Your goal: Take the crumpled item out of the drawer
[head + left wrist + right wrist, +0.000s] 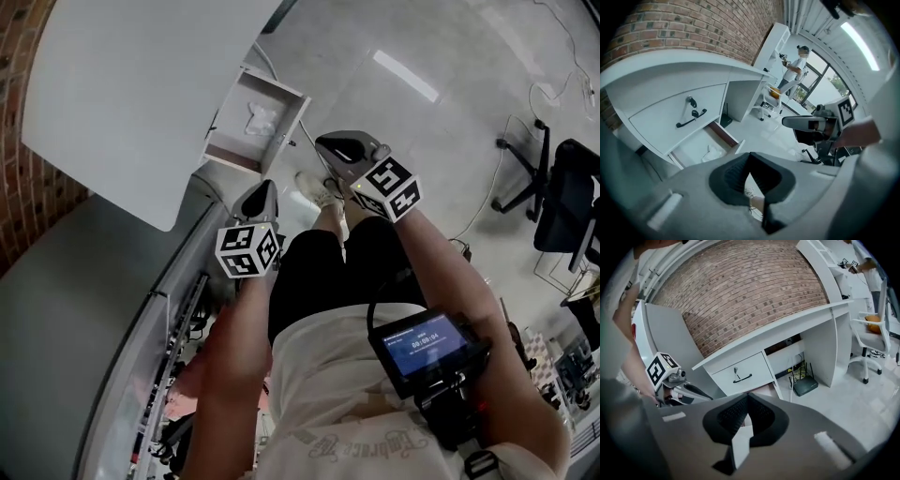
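Observation:
The lower desk drawer (pixel 246 127) stands pulled out, and a crumpled white item (pixel 261 119) lies inside it. The left gripper view shows the same drawer (pixel 693 149) and crumpled item (pixel 712 152) below a closed upper drawer (pixel 670 117). My left gripper (pixel 266 185) hangs in the air just short of the drawer's front, jaws shut and empty (pixel 749 155). My right gripper (pixel 320 142) hovers to the right of the drawer over the floor, also shut with nothing in it (pixel 747 397).
The white desk top (pixel 122 84) overhangs the drawer at the left, against a brick wall (pixel 750 291). A router (pixel 806 385) and cables lie under the desk. Black office chairs (pixel 562 197) stand at the far right. A person (pixel 794 68) stands far off by a white chair (pixel 768 101).

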`<control>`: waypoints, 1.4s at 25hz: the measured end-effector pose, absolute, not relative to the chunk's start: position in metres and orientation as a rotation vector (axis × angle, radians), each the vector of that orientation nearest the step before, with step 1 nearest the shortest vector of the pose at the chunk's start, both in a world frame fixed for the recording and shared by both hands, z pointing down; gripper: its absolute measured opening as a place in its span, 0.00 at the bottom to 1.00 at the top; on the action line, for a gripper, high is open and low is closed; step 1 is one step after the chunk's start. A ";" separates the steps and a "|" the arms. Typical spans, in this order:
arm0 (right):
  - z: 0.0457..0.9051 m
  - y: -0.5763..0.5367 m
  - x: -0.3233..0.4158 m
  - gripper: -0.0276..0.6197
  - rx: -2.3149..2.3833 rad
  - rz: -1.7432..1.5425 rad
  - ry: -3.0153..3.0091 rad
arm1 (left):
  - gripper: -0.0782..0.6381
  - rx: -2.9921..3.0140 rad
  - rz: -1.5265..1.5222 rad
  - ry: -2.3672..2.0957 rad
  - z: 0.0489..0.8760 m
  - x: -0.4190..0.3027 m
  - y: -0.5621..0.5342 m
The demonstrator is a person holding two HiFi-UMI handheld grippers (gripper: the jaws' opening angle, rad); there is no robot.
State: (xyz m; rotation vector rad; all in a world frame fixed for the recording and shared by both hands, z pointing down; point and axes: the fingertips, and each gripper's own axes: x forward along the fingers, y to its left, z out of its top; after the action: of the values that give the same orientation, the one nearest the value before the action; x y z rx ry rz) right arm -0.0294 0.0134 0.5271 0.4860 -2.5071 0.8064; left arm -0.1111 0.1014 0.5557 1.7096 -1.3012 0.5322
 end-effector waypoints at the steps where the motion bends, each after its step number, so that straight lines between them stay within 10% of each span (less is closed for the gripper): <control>1: 0.530 0.010 -0.029 0.05 0.487 0.814 -2.511 | 0.11 1.700 0.539 -1.302 0.562 -0.110 0.099; 35: 0.655 -0.066 -0.031 0.05 0.513 0.895 -2.535 | 0.12 1.698 0.995 -1.176 0.754 -0.133 0.019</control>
State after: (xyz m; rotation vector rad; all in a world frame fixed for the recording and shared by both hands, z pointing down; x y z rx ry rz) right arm -0.0315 -0.0663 0.6547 0.5134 -2.5352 0.8949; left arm -0.1326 0.0192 0.7535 1.6985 -1.1758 0.9947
